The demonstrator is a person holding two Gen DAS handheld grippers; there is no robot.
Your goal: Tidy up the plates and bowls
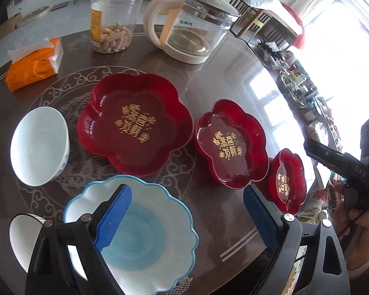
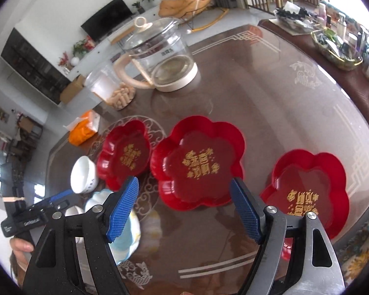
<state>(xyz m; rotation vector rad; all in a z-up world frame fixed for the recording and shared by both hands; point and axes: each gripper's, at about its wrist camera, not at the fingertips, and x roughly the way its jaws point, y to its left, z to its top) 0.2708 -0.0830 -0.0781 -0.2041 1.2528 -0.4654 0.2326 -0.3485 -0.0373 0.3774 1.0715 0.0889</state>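
1. Hovering above the dark patterned round table [image 1: 223,78], the left gripper [image 1: 187,217] had its blue-padded jaws spread wide with nothing between the pads; the blue-and-white scalloped bowl [image 1: 145,236] lay on the table directly beneath it.
2. The right gripper [image 2: 184,207] likewise stood released and empty, pointing down at the middle red flower-shaped plate [image 2: 199,162].
3. Three red flower-shaped plates with gold lettering lay side by side on the table: the largest red plate [image 1: 135,123], the middle one just beside it, and the smallest red plate [image 1: 289,179] near the table edge, none of them stacked.
4. A white bowl [image 1: 39,145] lay tilted beside the largest plate, and another white bowl [image 1: 21,241] showed partly behind the left gripper's frame.
5. A glass kettle [image 1: 192,24], a clear plastic jar of snacks [image 1: 114,19] and an orange tissue pack [image 1: 34,64] stood farther back on the table.
6. A hand [image 1: 356,231] held the right gripper's handle at the edge of the left wrist view.
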